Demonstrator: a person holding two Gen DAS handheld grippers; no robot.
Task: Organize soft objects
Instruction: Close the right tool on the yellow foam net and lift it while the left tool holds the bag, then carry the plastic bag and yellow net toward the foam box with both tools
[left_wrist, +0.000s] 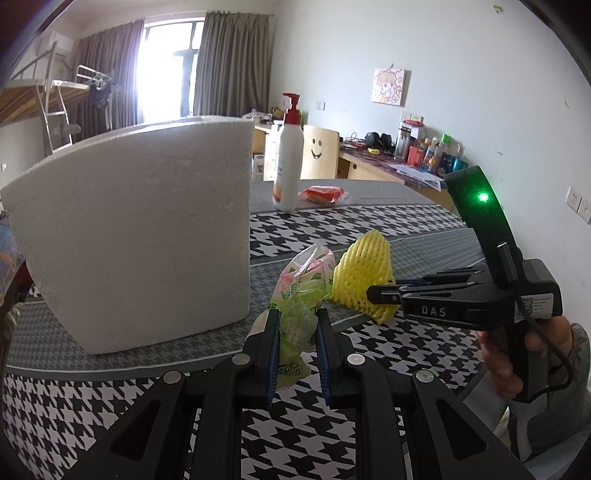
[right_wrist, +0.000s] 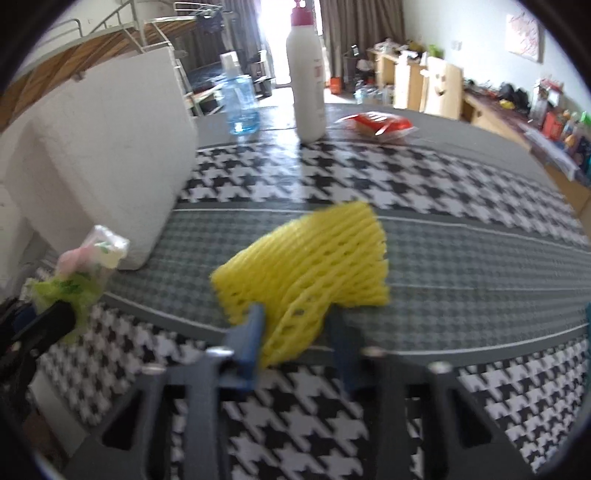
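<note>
Readable writing: "DAS" in pale letters on the side of the right gripper (left_wrist: 382, 295), plus a small white sticker w/ fine print near its handle, too small to read. The lotion bottle (left_wrist: 287, 162) has red print on its label, illegible from here. The green-and-pink plastic bag (left_wrist: 295, 295) carries printed characters, not legible either.

Pose: a hand (left_wrist: 517, 354) grips the right gripper's handle from below at the right edge of the left wrist view, tool lying roughly level across the frame w/ a green light lit on its upright part. The left gripper (left_wrist: 295, 332) tilts down toward the houndstooth tablecloth (left_wrist: 369, 236).

Left gripper: jaws nearly together, blue pads pinching the plastic bag, which stands up between them just right of the white foam box (left_wrist: 129, 229).

Right gripper: jaws narrow, pinched on the lower edge of the yellow foam net (right_wrist: 306, 254); right wrist view is blurred, so contact on the far pad is probably there, not certain. The net sits beside the bag, over the cloth. A red snack packet (left_wrist: 323, 194) lies by the bottle, well apart.
</note>
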